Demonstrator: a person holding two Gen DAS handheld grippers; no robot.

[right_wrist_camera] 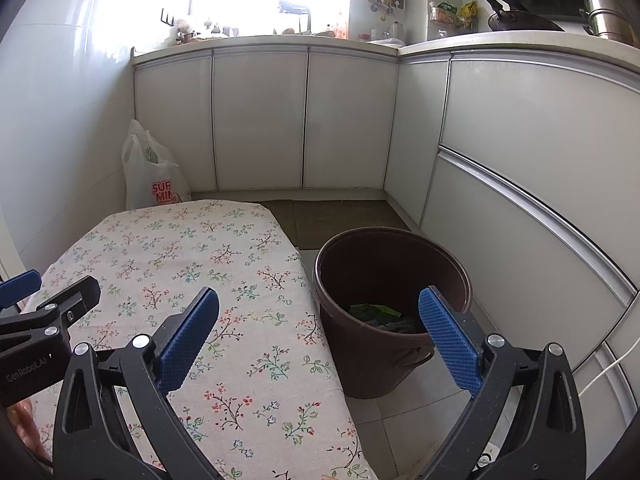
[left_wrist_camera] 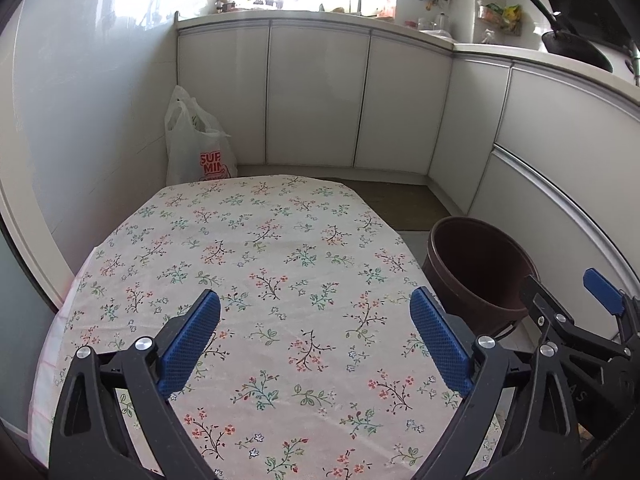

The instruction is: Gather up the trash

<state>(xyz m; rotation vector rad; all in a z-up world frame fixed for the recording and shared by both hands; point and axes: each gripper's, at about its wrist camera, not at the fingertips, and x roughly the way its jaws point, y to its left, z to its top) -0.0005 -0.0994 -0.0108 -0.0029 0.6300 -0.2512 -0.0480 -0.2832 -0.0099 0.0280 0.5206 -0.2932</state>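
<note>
Both the left gripper point(left_wrist_camera: 316, 312) and right gripper point(right_wrist_camera: 320, 312) spread empty beside the brown bin point(right_wrist_camera: 392, 312), green scraps point(right_wrist_camera: 376, 314) inside; looks finished, else find more trash.

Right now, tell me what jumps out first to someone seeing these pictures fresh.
The floral tablecloth fills the foreground, with nothing lying on the part in view. Beside the table's right edge a dark brown bucket stands on the floor, green scraps at its bottom. The left gripper and right gripper both hang open and hold nothing; a white plastic bag sits in the far corner.
</note>
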